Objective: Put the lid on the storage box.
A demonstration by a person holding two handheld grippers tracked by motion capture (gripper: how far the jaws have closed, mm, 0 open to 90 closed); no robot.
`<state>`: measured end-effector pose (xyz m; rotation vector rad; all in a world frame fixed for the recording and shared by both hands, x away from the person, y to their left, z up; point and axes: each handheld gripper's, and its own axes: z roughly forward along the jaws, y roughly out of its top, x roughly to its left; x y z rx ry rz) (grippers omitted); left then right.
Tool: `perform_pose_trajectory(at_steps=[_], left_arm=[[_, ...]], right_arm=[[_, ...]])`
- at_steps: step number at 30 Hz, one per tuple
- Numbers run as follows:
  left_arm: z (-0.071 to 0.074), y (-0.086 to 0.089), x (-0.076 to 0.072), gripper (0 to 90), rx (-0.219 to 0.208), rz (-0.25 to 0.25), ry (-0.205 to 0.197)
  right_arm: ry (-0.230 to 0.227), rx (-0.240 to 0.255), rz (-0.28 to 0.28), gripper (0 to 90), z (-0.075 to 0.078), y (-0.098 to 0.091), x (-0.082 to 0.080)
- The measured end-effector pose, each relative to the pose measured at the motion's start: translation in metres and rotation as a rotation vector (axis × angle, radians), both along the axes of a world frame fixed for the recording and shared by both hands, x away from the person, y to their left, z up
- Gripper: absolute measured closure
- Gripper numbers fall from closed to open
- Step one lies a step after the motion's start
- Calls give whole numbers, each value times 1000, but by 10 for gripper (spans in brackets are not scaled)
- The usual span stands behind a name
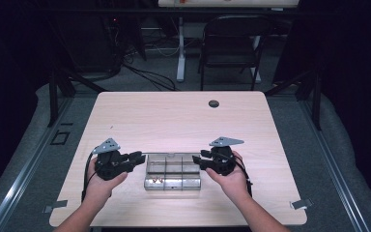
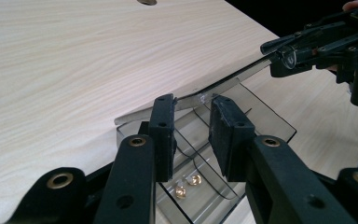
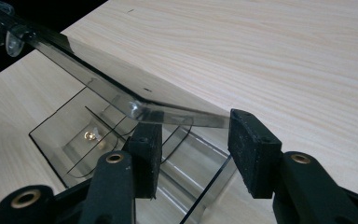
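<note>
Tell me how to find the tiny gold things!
Start at the pale wooden table and find the clear plastic box near its front edge, between the two hand-held grippers. Look in the box's front left compartment: the two tiny gold pieces lie there side by side. They are shiny and golden, while everything around them is see-through, black or wood.

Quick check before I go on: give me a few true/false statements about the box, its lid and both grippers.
1. The clear box sits between the two grippers. True.
2. Its lid is raised. True.
3. The box holds only blue beads. False: small gold pieces lie in one compartment.
4. The left gripper is clamped shut on the lid. False: its jaws stand apart.
5. A folding chair stands beyond the table. True.
</note>
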<state>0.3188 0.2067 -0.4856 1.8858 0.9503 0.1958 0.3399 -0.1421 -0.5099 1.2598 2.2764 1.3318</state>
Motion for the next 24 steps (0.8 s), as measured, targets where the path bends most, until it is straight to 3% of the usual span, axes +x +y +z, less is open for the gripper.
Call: perform_pose_trajectory(at_steps=[13, 24], left_arm=[[-11, 1, -14, 708, 1, -7, 11], [-19, 1, -24, 712, 2, -7, 23]], right_arm=[[0, -6, 7, 596, 2, -3, -17], [41, 17, 7, 693, 3, -9, -35]])
